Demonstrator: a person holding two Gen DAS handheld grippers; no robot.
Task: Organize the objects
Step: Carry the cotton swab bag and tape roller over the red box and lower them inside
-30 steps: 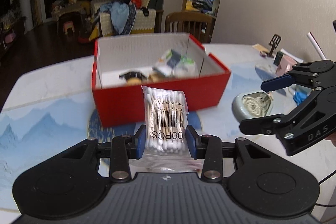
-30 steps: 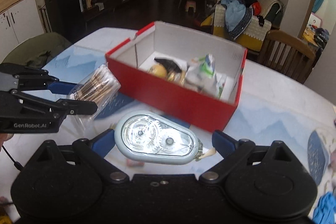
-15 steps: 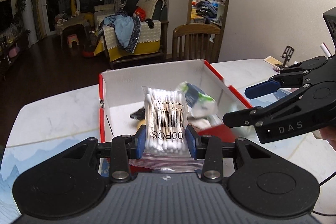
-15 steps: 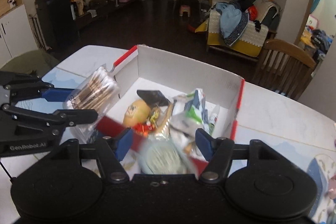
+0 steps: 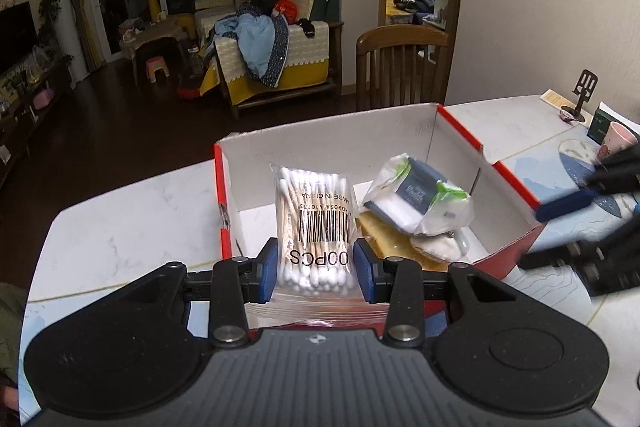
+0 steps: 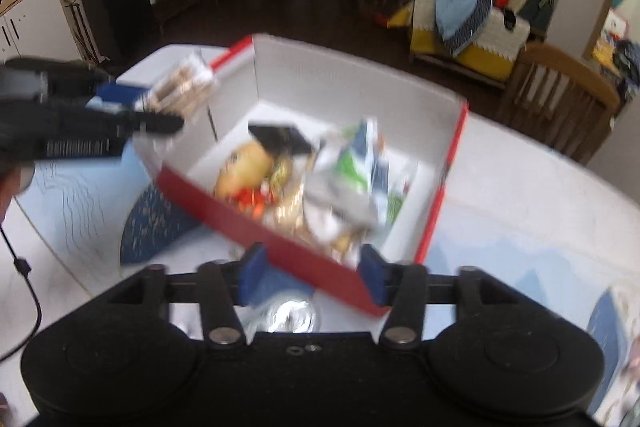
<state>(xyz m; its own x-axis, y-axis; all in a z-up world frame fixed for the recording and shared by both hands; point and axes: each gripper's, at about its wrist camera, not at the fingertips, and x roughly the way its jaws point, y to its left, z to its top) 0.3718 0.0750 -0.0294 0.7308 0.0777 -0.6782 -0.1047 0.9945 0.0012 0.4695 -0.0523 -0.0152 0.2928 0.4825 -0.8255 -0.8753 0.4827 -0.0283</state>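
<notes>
Box (image 5: 460,131) part-filled; left tongs (image 5: 315,264) clamp swab bag (image 5: 314,219) above it; right tongs (image 6: 312,269) wide apart, apparently empty.

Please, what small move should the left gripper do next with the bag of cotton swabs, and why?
Probably lower it a little and then open. The left gripper is shut on the bag of cotton swabs, which hangs above the near-left part of the red box. The floor of the box looks bare there, beside the white packet.

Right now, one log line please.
left gripper: shut on cotton swab bag | above red box | right gripper: open
</notes>
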